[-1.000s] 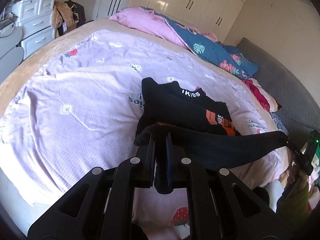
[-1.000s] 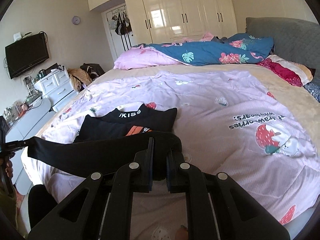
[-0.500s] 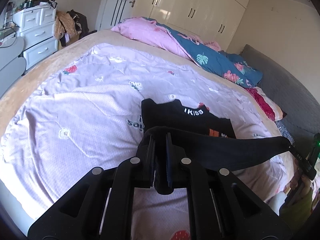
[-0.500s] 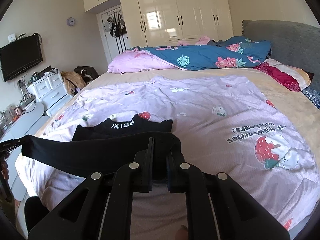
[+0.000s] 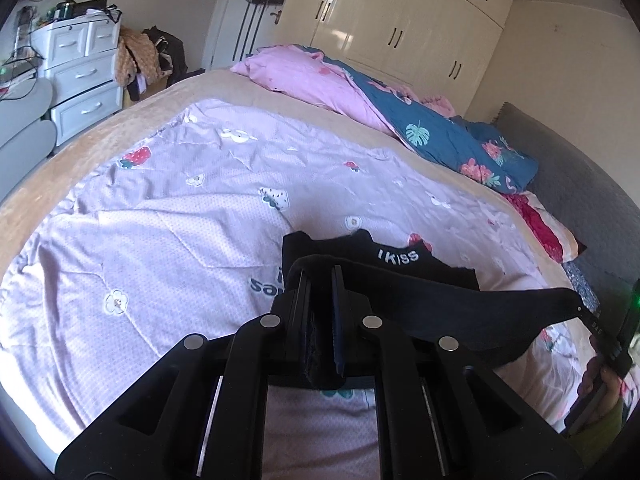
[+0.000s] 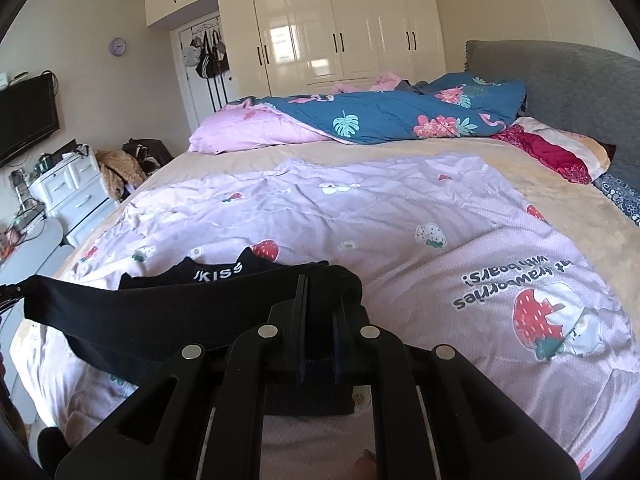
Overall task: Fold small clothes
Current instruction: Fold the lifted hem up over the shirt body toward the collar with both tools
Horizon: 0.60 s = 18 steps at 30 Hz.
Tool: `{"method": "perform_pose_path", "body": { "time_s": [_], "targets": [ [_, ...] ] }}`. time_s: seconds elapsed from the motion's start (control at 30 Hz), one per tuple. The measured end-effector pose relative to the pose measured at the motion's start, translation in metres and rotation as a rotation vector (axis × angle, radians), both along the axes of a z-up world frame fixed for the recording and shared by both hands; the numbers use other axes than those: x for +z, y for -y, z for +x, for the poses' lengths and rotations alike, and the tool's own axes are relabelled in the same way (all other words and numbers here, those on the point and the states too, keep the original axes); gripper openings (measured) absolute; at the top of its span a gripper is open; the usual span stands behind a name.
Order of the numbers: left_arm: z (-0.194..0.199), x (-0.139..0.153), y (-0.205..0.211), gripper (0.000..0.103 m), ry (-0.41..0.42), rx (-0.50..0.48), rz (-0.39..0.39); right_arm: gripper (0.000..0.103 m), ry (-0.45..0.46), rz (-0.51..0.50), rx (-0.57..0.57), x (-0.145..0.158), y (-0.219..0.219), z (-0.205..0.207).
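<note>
A small black garment (image 5: 460, 304) with a white "KISS" collar lies on the lilac strawberry-print blanket (image 5: 180, 220). My left gripper (image 5: 320, 276) is shut on one corner of its lower hem. My right gripper (image 6: 320, 284) is shut on the other corner; that gripper also shows at the right edge of the left wrist view (image 5: 600, 336). The hem (image 6: 160, 312) hangs stretched between them, lifted over the garment's body toward the collar (image 6: 218, 274), which stays flat on the bed.
A rumpled pink and blue floral duvet (image 6: 380, 116) lies along the far side of the bed. A grey headboard (image 6: 580, 92) and red pillows (image 6: 544, 152) are at right. White drawers (image 5: 80, 72) and a clothes pile stand beside the bed.
Both grippers have carried the stretched hem forward over the garment toward the collar. The orange print on the front is now covered by the folded-over cloth.
</note>
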<state>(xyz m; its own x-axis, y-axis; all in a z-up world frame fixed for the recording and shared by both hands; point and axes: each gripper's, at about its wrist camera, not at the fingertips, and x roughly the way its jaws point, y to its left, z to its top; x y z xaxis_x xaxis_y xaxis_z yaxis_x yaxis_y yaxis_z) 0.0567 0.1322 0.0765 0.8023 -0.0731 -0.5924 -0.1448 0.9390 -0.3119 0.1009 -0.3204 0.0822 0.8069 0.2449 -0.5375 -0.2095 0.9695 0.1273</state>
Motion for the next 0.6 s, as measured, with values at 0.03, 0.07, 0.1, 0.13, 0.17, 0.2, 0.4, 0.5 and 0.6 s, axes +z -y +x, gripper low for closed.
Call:
{"method": "perform_pose_path", "body": {
  "time_s": [0.03, 0.07, 0.1, 0.13, 0.17, 0.2, 0.4, 0.5, 0.6],
  "targets": [
    [0.002, -0.001, -0.001, 0.003, 0.0, 0.003, -0.007, 0.009, -0.001, -0.007, -0.005, -0.001, -0.002, 0.003],
    [0.005, -0.002, -0.001, 0.003, -0.001, 0.007, -0.012, 0.009, -0.002, -0.008, -0.008, -0.002, -0.004, 0.005],
    [0.007, -0.004, -0.002, 0.003, -0.001, 0.013, -0.015, 0.009, -0.003, -0.008, -0.011, -0.003, -0.005, 0.008],
    [0.01, -0.005, -0.002, 0.003, -0.001, 0.018, -0.013, 0.009, -0.004, -0.01, -0.012, -0.003, -0.007, 0.01],
    [0.013, -0.006, -0.003, 0.003, -0.001, 0.022, -0.011, 0.009, -0.005, -0.012, -0.014, -0.004, -0.008, 0.013],
    [0.015, -0.007, -0.003, 0.003, -0.002, 0.024, -0.009, 0.009, -0.005, -0.012, -0.016, -0.005, -0.009, 0.014],
    [0.031, -0.015, -0.007, 0.003, -0.012, 0.038, -0.003, 0.009, -0.021, -0.002, -0.03, -0.011, -0.012, 0.03],
    [0.039, -0.022, -0.01, 0.003, -0.022, 0.048, 0.001, 0.009, -0.03, -0.006, -0.032, -0.016, -0.015, 0.038],
    [0.048, -0.028, -0.012, 0.003, -0.037, 0.055, 0.001, 0.009, -0.044, -0.008, -0.035, -0.022, -0.018, 0.046]
  ]
}}
